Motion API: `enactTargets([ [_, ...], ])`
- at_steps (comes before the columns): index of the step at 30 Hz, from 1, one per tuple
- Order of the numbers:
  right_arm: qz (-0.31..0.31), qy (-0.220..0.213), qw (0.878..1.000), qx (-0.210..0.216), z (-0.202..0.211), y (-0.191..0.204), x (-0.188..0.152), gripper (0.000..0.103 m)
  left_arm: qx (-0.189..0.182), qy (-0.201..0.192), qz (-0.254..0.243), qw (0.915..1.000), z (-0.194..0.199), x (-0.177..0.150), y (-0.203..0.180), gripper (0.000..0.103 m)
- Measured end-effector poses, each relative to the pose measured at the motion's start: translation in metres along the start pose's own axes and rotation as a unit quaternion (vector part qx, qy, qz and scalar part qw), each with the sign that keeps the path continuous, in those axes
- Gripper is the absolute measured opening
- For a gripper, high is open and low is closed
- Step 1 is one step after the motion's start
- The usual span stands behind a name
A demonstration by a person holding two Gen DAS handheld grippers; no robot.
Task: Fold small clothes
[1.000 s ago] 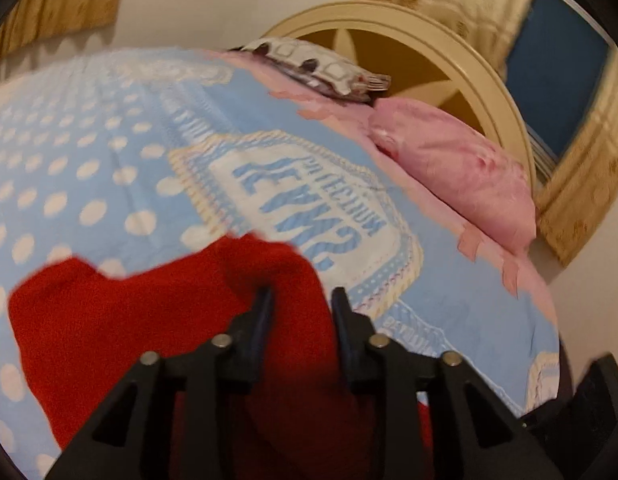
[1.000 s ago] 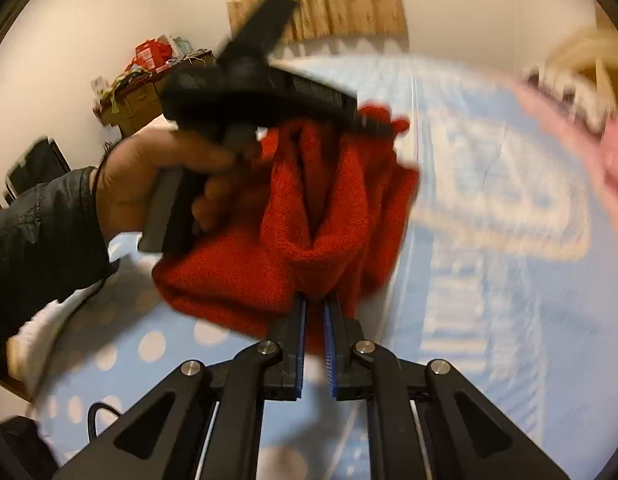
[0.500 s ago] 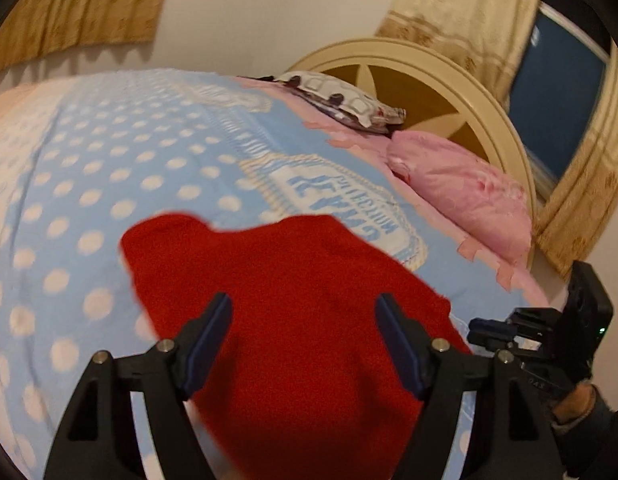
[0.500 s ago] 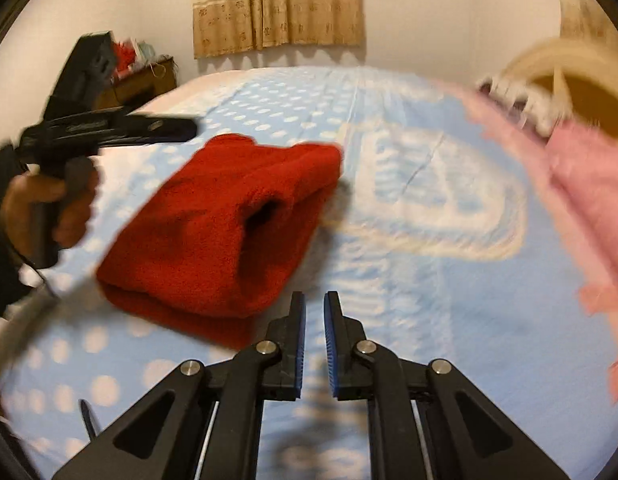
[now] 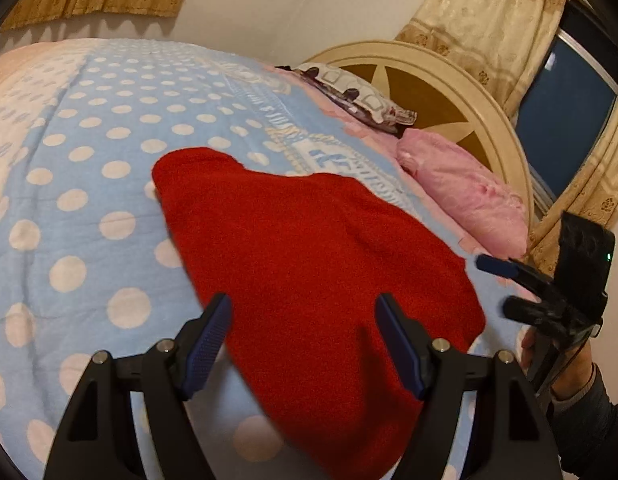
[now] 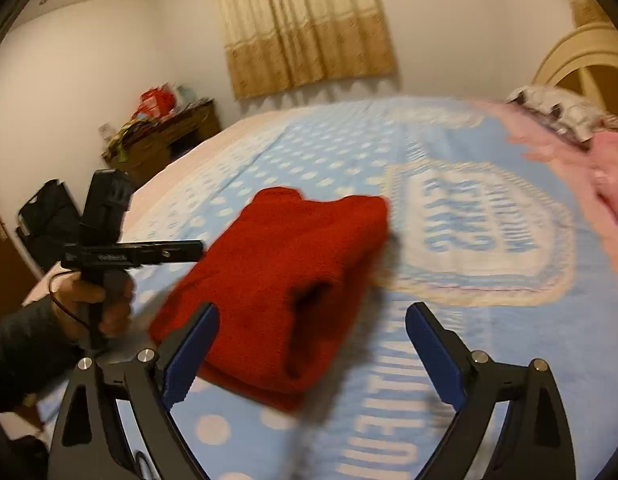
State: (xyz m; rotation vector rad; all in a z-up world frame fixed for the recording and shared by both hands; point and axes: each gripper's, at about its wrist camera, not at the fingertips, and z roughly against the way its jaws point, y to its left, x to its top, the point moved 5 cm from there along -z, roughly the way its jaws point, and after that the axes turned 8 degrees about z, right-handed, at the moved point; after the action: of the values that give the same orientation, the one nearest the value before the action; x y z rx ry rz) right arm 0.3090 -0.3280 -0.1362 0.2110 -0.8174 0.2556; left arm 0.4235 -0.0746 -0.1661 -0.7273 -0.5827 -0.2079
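The blue polka-dot bedspread (image 5: 89, 168) lay bare on the far side of the folded red garment (image 5: 309, 264), and wide open room showed across its printed emblem (image 6: 481, 232). Toward the headboard (image 5: 449, 80) a pink pillow (image 5: 465, 184) and a patterned pillow (image 5: 357, 96) closed off that edge. Both grippers, the left gripper (image 5: 305, 340) and the right gripper (image 6: 309, 352), stood with jaws spread wide, nothing between them but the garment below
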Motion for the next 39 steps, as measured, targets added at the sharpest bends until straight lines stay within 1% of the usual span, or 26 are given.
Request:
enactTargets([
  [1,0.021,0.011,1.000,-0.014,-0.007,0.008,0.007,0.094,0.003,0.001,-0.004,1.0000,-0.001,-0.001,0.000,0.076],
  [2,0.038,0.006,0.999,-0.008,-0.009,0.017,0.013,0.094,0.007,0.003,-0.013,0.9999,-0.002,-0.004,-0.002,0.076],
  [3,0.048,-0.008,0.999,0.017,-0.010,0.027,0.021,0.094,0.010,0.005,-0.019,0.9998,-0.003,-0.007,-0.004,0.076],
  [4,0.047,-0.023,0.997,0.061,-0.010,0.039,0.028,0.094,0.015,0.007,-0.024,0.9996,-0.003,-0.010,-0.005,0.076],
  [5,0.041,-0.027,0.992,0.113,-0.014,0.051,0.034,0.094,0.020,0.008,-0.030,0.9993,-0.003,-0.013,-0.006,0.076],
  [6,0.035,-0.018,0.989,0.139,-0.022,0.058,0.036,0.094,0.025,0.009,-0.034,0.9991,-0.003,-0.016,-0.006,0.076],
  [7,0.033,0.008,0.987,0.157,-0.035,0.065,0.035,0.094,0.031,0.012,-0.037,0.9988,-0.003,-0.019,-0.005,0.076],
  [8,0.033,0.045,0.989,0.136,-0.053,0.064,0.029,0.094,0.036,0.014,-0.039,0.9985,-0.004,-0.021,-0.004,0.076],
  [9,0.027,0.074,0.993,0.086,-0.069,0.052,0.021,0.094,0.039,0.020,-0.039,0.9983,-0.004,-0.025,-0.003,0.076],
  [10,0.013,0.091,0.993,0.068,-0.078,0.043,0.014,0.094,0.035,0.025,-0.035,0.9985,-0.005,-0.027,-0.002,0.077],
  [11,-0.011,0.105,0.993,0.057,-0.086,0.028,0.004,0.094,0.030,0.029,-0.031,0.9986,-0.006,-0.030,-0.001,0.082],
  [12,-0.028,0.109,0.992,0.047,-0.090,0.016,-0.005,0.094,0.032,0.034,-0.027,0.9985,-0.007,-0.034,0.000,0.089],
  [13,-0.041,0.107,0.992,0.052,-0.090,0.010,-0.011,0.094,0.037,0.042,-0.027,0.9980,-0.010,-0.038,0.001,0.091],
  [14,-0.051,0.096,0.992,0.063,-0.087,0.007,-0.015,0.094,0.037,0.049,-0.033,0.9976,-0.013,-0.041,-0.001,0.091],
  [16,-0.036,0.099,0.993,0.056,-0.082,0.011,-0.021,0.095,0.046,0.046,-0.051,0.9966,-0.014,-0.044,-0.005,0.091],
  [18,-0.021,0.102,0.993,0.055,-0.079,0.018,-0.020,0.095,0.051,0.042,-0.060,0.9960,-0.013,-0.044,-0.008,0.091],
  [20,-0.010,0.113,0.992,0.047,-0.080,0.021,-0.021,0.095,0.055,0.042,-0.059,0.9959,-0.012,-0.044,-0.008,0.091],
  [22,0.004,0.120,0.992,0.038,-0.079,0.025,-0.014,0.095,0.052,0.037,-0.046,0.9969,-0.007,-0.042,-0.005,0.091],
  [23,0.008,0.114,0.993,0.039,-0.077,0.024,-0.008,0.095,0.052,0.030,-0.040,0.9974,-0.004,-0.039,-0.003,0.091],
  [25,-0.009,0.079,0.996,0.048,-0.065,0.019,0.003,0.095,0.056,0.025,-0.029,0.9977,-0.004,-0.036,-0.001,0.093],
  [27,-0.026,0.070,0.996,0.058,-0.061,0.014,0.008,0.095,0.063,0.028,-0.022,0.9974,-0.006,-0.036,0.003,0.098],
  [29,-0.019,0.084,0.995,0.057,-0.068,0.016,0.005,0.095,0.068,0.033,-0.017,0.9970,-0.010,-0.037,0.005,0.100],
  [31,0.002,0.124,0.991,0.053,-0.084,0.025,-0.009,0.095,0.071,0.036,-0.020,0.9966,-0.012,-0.038,0.004,0.100],
  [33,0.016,0.118,0.992,0.047,-0.086,0.029,-0.014,0.095,0.074,0.041,-0.021,0.9962,-0.015,-0.040,0.005,0.101],
  [37,0.002,0.118,0.991,0.054,-0.085,0.023,-0.015,0.095,0.075,0.041,-0.020,0.9961,-0.015,-0.039,0.005,0.101],
  [39,0.002,0.107,0.993,0.052,-0.079,0.021,-0.009,0.095,0.077,0.041,-0.019,0.9960,-0.015,-0.038,0.005,0.103],
])
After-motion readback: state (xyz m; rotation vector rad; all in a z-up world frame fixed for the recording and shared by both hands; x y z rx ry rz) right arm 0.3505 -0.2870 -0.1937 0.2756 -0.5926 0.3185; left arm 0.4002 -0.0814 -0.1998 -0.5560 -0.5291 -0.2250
